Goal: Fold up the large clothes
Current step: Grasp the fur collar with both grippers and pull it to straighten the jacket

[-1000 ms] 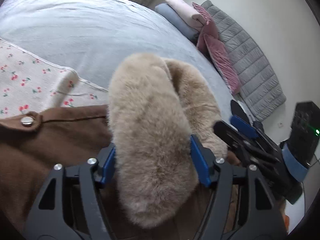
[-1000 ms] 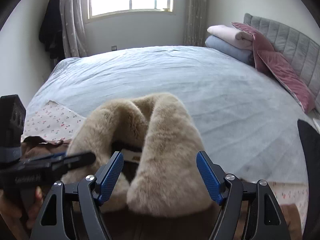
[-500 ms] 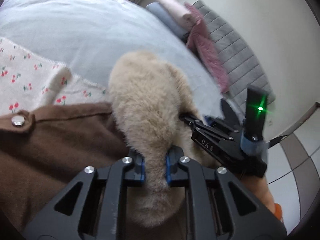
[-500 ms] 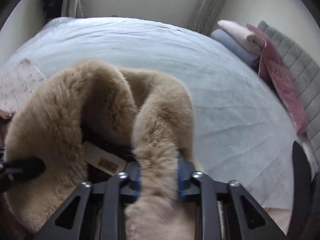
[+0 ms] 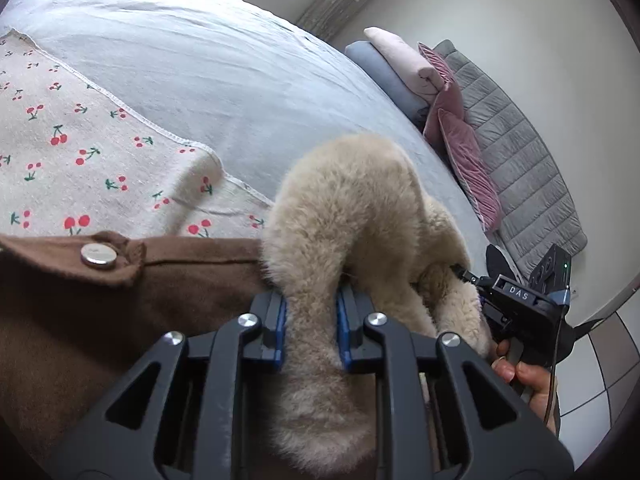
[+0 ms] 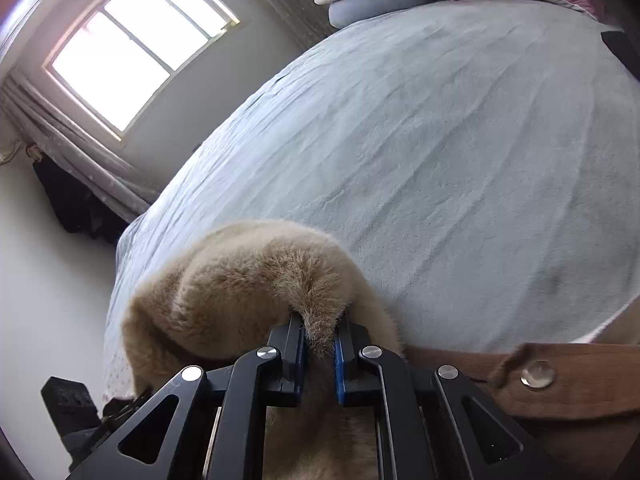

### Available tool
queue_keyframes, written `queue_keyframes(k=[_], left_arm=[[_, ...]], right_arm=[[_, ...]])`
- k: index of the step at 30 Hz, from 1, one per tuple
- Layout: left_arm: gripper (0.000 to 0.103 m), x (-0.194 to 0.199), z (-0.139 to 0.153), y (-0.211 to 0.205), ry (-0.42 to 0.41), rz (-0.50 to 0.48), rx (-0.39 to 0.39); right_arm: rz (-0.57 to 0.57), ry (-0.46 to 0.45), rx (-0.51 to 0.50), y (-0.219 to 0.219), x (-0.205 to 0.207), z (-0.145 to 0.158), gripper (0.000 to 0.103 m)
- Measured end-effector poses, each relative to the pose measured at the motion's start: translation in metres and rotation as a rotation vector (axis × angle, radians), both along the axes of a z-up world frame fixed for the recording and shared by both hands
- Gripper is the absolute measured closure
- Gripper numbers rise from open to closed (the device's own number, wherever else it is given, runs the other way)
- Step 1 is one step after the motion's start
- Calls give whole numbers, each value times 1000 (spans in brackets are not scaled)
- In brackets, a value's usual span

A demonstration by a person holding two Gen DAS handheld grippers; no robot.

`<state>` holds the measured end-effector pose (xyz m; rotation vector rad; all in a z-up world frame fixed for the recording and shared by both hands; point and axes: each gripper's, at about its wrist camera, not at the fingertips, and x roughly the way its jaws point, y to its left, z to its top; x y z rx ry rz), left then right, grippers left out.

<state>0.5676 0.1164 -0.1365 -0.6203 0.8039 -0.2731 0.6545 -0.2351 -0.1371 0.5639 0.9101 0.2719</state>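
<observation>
Both grippers are biting into the coat's fur collar right now, one on each side. The left gripper is pinching a thick roll of the beige fur, its blue pads pressed into the pile after the jaws have just been closing and then easing a touch. The right gripper is squeezing a thinner tuft of the same collar, jaws having just been closing down almost together on it. In the left wrist view, the right gripper is showing at 3 o'clock, nosing into the fur, with the person's hand wrapping its handle. The brown coat is lying on the bed at the near edge, spreading toward 9 o'clock, a silver snap button sitting on its tab. A cherry-print blanket is lying under it at 10 o'clock. Pillows are stacking up at 1 o'clock against a grey quilted headboard. A window is glowing at 11 o'clock in the right wrist view.
</observation>
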Motion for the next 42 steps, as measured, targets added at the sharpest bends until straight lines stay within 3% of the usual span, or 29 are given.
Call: queue_keyframes(k=[3, 8, 10, 13, 15, 17, 20, 21, 23, 28, 30, 31, 33, 35, 38, 40, 42], left_arm=[[89, 5, 12, -12, -30, 0, 72], [90, 25, 41, -7, -67, 50, 44], [90, 36, 38, -6, -53, 57, 104], [89, 60, 14, -21, -15, 25, 290], [82, 64, 3, -7, 20, 36, 214], [72, 65, 7, -3, 22, 35, 207], [50, 49, 22, 3, -7, 43, 221], [49, 44, 27, 3, -20, 43, 234], [49, 29, 43, 4, -41, 36, 268], [49, 3, 70, -12, -111, -24, 356], [49, 9, 58, -24, -63, -94, 378], [50, 17, 47, -29, -25, -105, 402], [50, 31, 15, -32, 56, -95, 443], [47, 34, -5, -23, 45, -76, 389], [45, 29, 2, -22, 44, -63, 398], [39, 18, 14, -19, 73, -44, 396], [31, -3, 34, -14, 87, -66, 361]], right_arm=[[-9, -33, -10, 2, 1, 2, 93], [-37, -96, 2, 4, 1, 22, 94], [-65, -96, 6, 4, 5, 25, 94], [-107, -72, -57, 11, 10, 14, 95], [-100, -67, -101, 19, 8, 6, 95], [-98, -98, -104, 20, 1, 13, 89], [-72, -132, -104, 21, -13, 33, 70], [-51, -153, -125, 22, -22, 42, 60], [-11, -205, -183, 28, -40, 56, 51], [52, -164, -237, 36, -69, 55, 51], [90, -127, -279, 46, -66, 40, 53], [79, -90, -312, 49, -59, 28, 60], [74, -59, -319, 52, -46, 7, 62], [69, -80, -348, 57, -40, -1, 62], [70, -95, -368, 59, -40, 6, 58], [60, -93, -354, 54, -52, 18, 56], [66, -78, -309, 46, -67, 31, 47]])
